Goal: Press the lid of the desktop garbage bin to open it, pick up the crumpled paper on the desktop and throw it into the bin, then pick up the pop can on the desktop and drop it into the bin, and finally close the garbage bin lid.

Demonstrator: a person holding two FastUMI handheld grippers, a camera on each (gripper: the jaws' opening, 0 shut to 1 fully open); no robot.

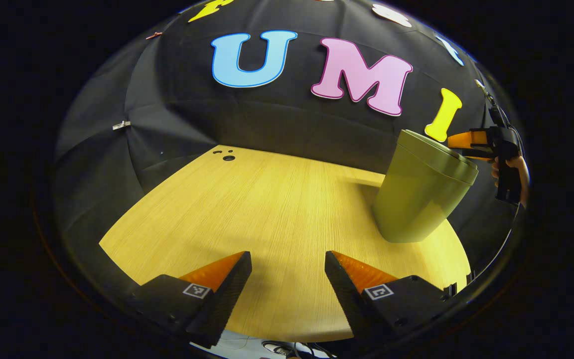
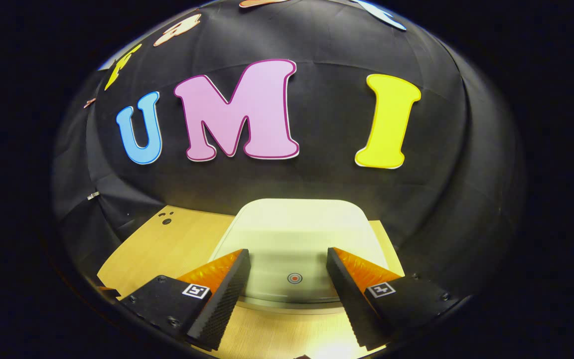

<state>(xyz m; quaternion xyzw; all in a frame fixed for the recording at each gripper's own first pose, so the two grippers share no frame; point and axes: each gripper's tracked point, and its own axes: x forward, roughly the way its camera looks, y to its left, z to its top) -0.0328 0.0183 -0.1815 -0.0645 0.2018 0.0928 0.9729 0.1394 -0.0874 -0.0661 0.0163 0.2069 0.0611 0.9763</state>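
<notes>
The olive-green garbage bin (image 1: 419, 197) stands at the right of the wooden table (image 1: 277, 209), its lid down. In the left gripper view my left gripper (image 1: 288, 271) hovers open over bare tabletop, well left of the bin. Farther off in that view, my right gripper (image 1: 466, 147) sits just over the bin's right rim, held by a hand (image 1: 513, 169). In the right gripper view the pale closed lid (image 2: 297, 234) lies right below my right gripper (image 2: 288, 271), which is open. A small round red mark (image 2: 294, 278) on the lid's near edge sits between the fingers.
The table's far left corner has a round hole (image 1: 228, 158). Black cloth walls close in behind and beside the table. The table's near edge (image 1: 287, 336) runs just under the left gripper's fingers.
</notes>
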